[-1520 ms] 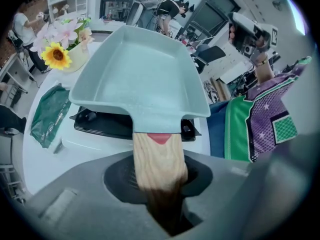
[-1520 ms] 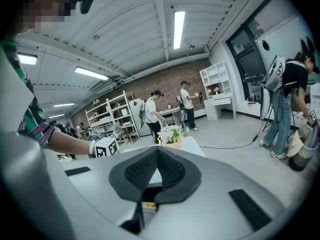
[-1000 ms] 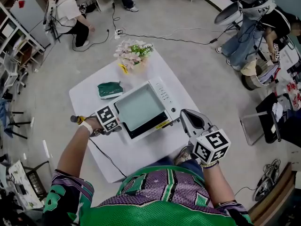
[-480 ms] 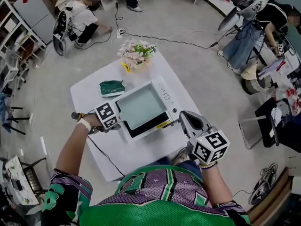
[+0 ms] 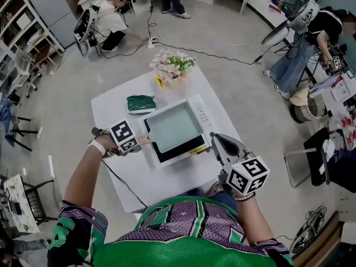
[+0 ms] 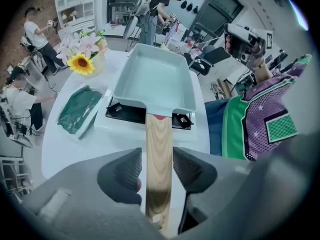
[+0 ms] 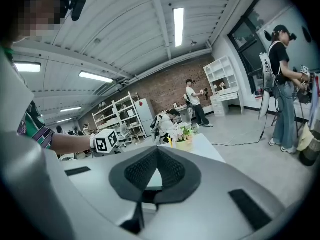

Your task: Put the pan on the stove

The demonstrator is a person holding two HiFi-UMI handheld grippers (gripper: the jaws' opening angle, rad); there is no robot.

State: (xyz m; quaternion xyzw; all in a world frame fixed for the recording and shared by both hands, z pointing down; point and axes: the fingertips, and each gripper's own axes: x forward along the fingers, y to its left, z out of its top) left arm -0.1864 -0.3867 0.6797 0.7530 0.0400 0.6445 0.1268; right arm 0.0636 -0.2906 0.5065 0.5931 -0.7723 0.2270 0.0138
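Left gripper view: jaws on my left gripper point(image 6: 157, 167) have just been opening and sit clear either side of the wooden handle point(image 6: 159, 141), which runs straight ahead to the pan point(image 6: 155, 81), already parked on the stove point(image 6: 125, 114).

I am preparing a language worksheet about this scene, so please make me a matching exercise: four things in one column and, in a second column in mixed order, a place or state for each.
Column A
1. pan
2. green pouch
3. flowers
4. right gripper

Column B
a. jaws shut, nothing between them
b. at the far edge of the table
c. on the stove
d. lying on the table beside the stove

Pairs: 1-c; 2-d; 3-b; 4-a
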